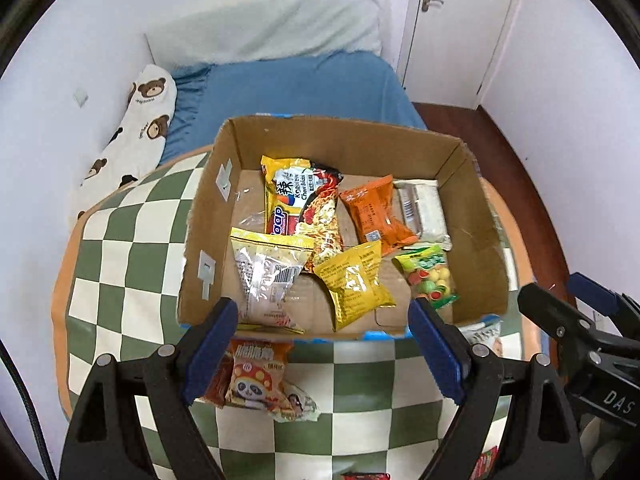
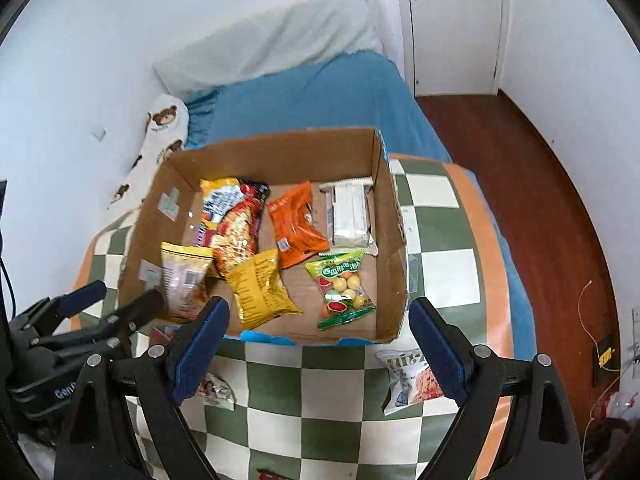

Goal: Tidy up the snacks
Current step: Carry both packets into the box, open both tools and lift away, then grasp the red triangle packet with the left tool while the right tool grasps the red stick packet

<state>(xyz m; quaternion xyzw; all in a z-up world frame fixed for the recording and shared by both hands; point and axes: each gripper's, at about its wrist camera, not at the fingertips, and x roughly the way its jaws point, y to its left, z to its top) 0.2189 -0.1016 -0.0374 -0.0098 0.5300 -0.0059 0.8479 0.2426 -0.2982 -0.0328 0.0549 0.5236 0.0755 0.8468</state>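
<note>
An open cardboard box [image 1: 476,236] [image 2: 386,232] sits on a green-and-white checkered cloth and holds several snacks: a noodle pack [image 1: 308,204] [image 2: 236,220], an orange packet [image 1: 376,212] [image 2: 296,226], a white bar pack [image 1: 424,208] [image 2: 350,216], a yellow packet [image 1: 356,284] [image 2: 260,288], a candy bag [image 1: 430,276] [image 2: 342,288] and a clear pouch [image 1: 266,276] [image 2: 182,276]. My left gripper [image 1: 324,352] hangs open above the box's near wall, nothing between its fingers. A panda snack packet [image 1: 256,380] lies on the cloth below it. My right gripper [image 2: 320,354] is open too, empty, with a white snack bag [image 2: 408,380] near its right finger.
The checkered cloth [image 1: 360,384] [image 2: 312,392] covers a round surface beside a bed with a blue sheet [image 1: 296,84] and a bear-print pillow [image 1: 132,136]. A small packet [image 2: 214,390] lies on the cloth. Red packets peek at the bottom edge [image 1: 486,462]. Wooden floor [image 2: 532,184] lies to the right.
</note>
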